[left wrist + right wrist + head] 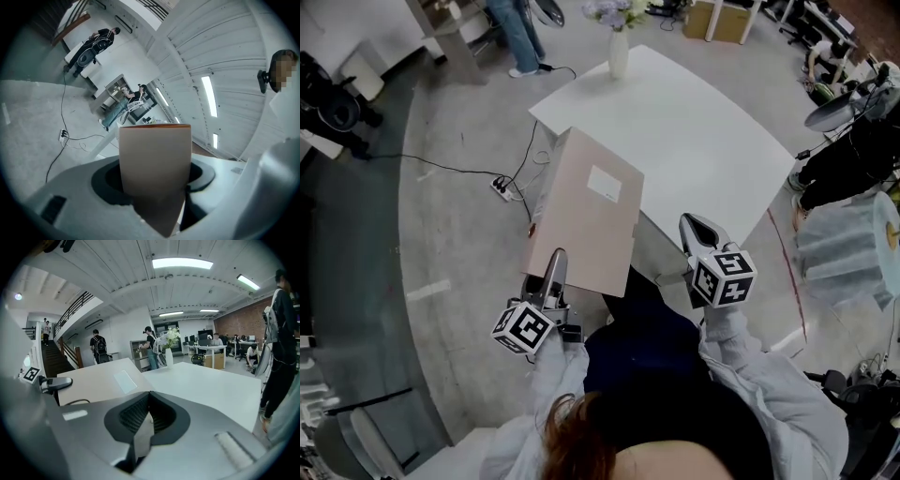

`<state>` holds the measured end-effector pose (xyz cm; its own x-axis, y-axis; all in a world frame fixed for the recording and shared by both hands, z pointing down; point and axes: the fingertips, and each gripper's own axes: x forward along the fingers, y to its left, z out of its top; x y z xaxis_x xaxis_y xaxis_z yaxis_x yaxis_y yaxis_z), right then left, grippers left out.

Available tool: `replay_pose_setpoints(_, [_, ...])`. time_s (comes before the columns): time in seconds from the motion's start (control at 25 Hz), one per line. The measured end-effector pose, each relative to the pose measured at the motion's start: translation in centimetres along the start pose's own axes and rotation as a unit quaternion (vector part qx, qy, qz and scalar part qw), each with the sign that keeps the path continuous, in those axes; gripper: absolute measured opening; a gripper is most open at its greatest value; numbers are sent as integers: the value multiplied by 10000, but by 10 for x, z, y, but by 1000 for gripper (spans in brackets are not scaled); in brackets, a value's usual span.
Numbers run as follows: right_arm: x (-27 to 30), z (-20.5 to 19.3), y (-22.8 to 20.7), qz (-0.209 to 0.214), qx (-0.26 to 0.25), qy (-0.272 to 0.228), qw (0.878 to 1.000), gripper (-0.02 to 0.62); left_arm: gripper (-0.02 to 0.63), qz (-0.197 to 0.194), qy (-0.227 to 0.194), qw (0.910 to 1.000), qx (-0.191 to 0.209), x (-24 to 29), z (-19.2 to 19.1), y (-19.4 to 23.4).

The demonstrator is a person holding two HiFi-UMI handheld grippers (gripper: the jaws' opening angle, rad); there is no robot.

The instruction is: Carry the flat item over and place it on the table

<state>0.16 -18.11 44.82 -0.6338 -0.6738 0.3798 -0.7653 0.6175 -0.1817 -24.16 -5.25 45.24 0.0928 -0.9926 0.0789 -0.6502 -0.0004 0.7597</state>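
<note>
Beige board [586, 211] hangs in the air, pinched at its 6 o'clock edge by the left claw [555, 262]. Its far end seems to overlap the white worktop's [703, 141] 8 o'clock edge. Right claw [696, 227] closed, empty. Carry nearly done; set-down and release not yet done.

— What colour is the flat item [586, 220] you're carrying?
— Plain tan, with a pale, whitish label [605, 184]. In your left gripper view, its far edge shows a thin orange-red line.
— And the worktop [703, 141]?
— White, no pattern. The vase [619, 54] on it is white too, with pale lilac flowers [614, 13].
— Anything patterned?
— The cube [525, 328] on your left gripper [555, 267] and the one on your right gripper [697, 228]: black-and-white square markers. The floor [459, 244] is grey, your sleeves [769, 394] light grey.
</note>
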Motion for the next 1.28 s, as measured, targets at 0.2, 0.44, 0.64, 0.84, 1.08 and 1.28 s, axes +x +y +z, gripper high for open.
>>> replay_pose_setpoints(0.2, [39, 19, -20, 9, 56, -65, 10000, 9, 279, -57, 72, 9999, -94, 51, 8, 7])
replay_pose_setpoints(0.44, [99, 46, -56, -94, 302, -79, 9995, 9, 279, -152, 237, 9993, -258, 134, 27, 16])
replay_pose_setpoints(0.64, [145, 66, -86, -261, 524, -108, 9982, 9, 279, -246, 434, 9981, -349, 203, 42, 24])
replay_pose_setpoints(0.84, [170, 71, -117, -511, 670, -33, 9964, 9, 281, -313, 649, 9962, -490, 257, 43, 31])
replay_pose_setpoints(1.08, [187, 72, -144, -683, 864, 4, 9939, 9, 281, -323, 843, 9901, -1077, 299, 28, 37])
replay_pose_setpoints(1.28, [201, 67, -155, -732, 1019, 50, 9921, 9, 281, -397, 951, 9826, -1546, 323, 17, 45])
